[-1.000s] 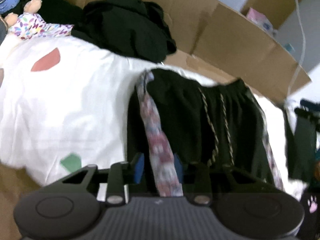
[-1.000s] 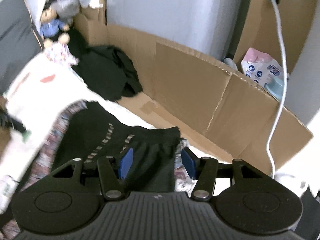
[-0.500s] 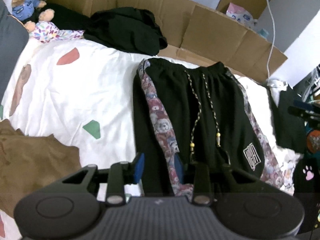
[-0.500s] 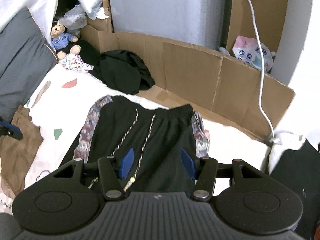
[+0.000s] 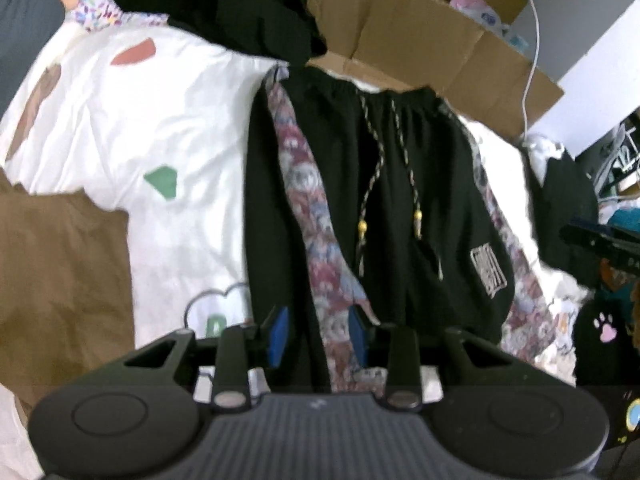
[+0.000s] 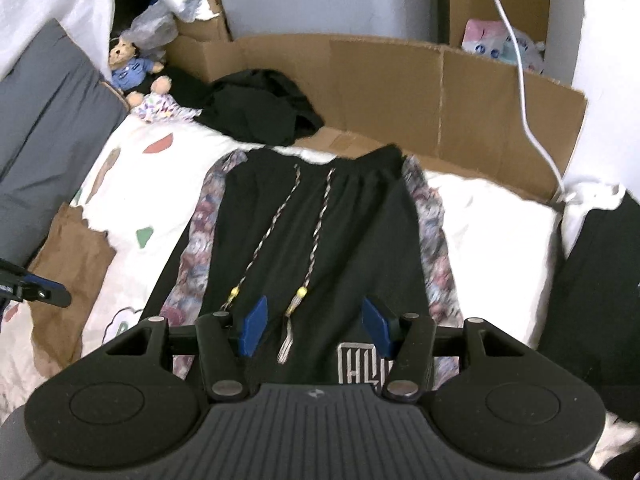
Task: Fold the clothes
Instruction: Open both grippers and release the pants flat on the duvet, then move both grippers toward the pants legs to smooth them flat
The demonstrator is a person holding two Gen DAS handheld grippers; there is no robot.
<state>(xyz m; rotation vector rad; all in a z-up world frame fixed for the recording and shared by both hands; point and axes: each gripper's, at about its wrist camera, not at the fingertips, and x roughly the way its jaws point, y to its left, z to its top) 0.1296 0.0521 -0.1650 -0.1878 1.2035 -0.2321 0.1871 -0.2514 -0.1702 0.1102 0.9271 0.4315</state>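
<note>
Shorts spread flat, both tongs free above them

I see the shorts (image 6: 320, 232) lying flat at frame centre on the bed (image 6: 492, 220), waistband at the top. My left gripper (image 5: 318, 334) is part open, my right gripper (image 6: 316, 326) wide open, both holding nothing. The shorts look soft, light and limp; I'd pinch a hem corner or the waistband edge, clear of the 2 cords (image 6: 292, 224).

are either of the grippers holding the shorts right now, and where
Neither. The left gripper and right gripper are both open above the black shorts, which lie flat.
</note>
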